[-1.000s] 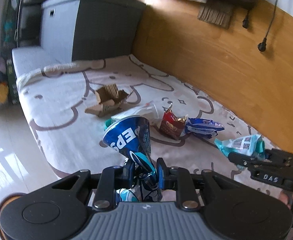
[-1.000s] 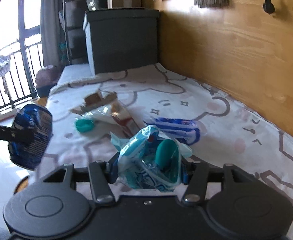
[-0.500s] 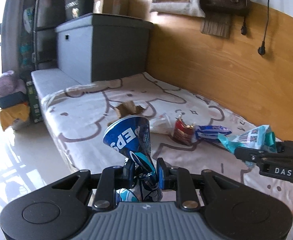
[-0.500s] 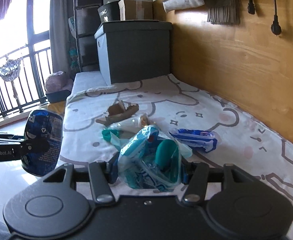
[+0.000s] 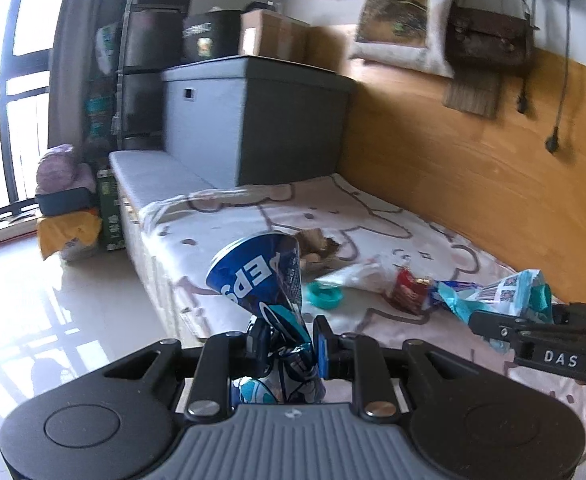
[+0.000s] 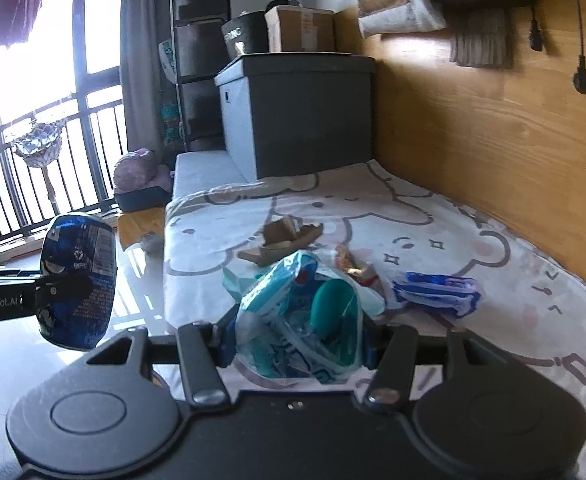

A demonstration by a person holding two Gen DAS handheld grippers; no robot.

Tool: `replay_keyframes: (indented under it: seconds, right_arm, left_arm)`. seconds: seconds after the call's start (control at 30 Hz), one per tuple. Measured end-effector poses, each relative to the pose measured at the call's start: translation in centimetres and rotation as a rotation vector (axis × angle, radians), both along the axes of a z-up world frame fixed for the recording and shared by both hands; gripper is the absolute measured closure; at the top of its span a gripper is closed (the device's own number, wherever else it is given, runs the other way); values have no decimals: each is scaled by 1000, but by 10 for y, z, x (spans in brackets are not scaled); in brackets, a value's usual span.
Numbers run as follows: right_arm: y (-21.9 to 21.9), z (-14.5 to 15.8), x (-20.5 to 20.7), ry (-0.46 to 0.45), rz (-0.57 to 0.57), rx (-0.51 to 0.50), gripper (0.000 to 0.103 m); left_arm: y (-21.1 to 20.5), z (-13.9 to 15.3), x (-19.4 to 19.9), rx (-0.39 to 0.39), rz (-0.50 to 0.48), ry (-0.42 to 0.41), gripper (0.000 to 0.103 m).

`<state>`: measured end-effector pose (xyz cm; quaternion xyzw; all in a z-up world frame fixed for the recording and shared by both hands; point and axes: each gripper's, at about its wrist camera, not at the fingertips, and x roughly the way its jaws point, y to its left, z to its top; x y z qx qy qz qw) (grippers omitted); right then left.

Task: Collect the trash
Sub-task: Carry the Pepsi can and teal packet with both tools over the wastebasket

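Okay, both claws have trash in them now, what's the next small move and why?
Probably carry both loads off to a bin; none is in view. The left claw pinches a crushed blue can, the right claw a teal wrapper, so neither can take the litter remaining on the bed.

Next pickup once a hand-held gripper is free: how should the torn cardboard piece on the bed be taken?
Pinch the raised flap of the cardboard piece from above. The flap stands up off the sheet, while the rest lies low and crumpled, giving little edge.

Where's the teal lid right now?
In the left wrist view, the teal lid lies on the bed sheet, just right of the held Pepsi can and left of the red wrapper.
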<state>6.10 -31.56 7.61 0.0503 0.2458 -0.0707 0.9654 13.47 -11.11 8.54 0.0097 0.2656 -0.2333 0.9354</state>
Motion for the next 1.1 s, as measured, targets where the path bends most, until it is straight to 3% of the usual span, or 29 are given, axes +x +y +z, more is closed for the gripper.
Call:
replay_keyframes:
  seconds: [0.63, 0.87, 1.1]
  right_arm:
    - [111, 2, 64, 14, 216, 19, 47]
    - [146, -17, 96, 60, 278, 29, 47]
    - [182, -57, 131, 143, 357, 27, 47]
  left_arm:
    - [129, -7, 18, -19, 257, 47, 79]
    - [161, -32, 34, -19, 325, 91, 79]
    - [183, -73, 57, 5, 360, 162, 79]
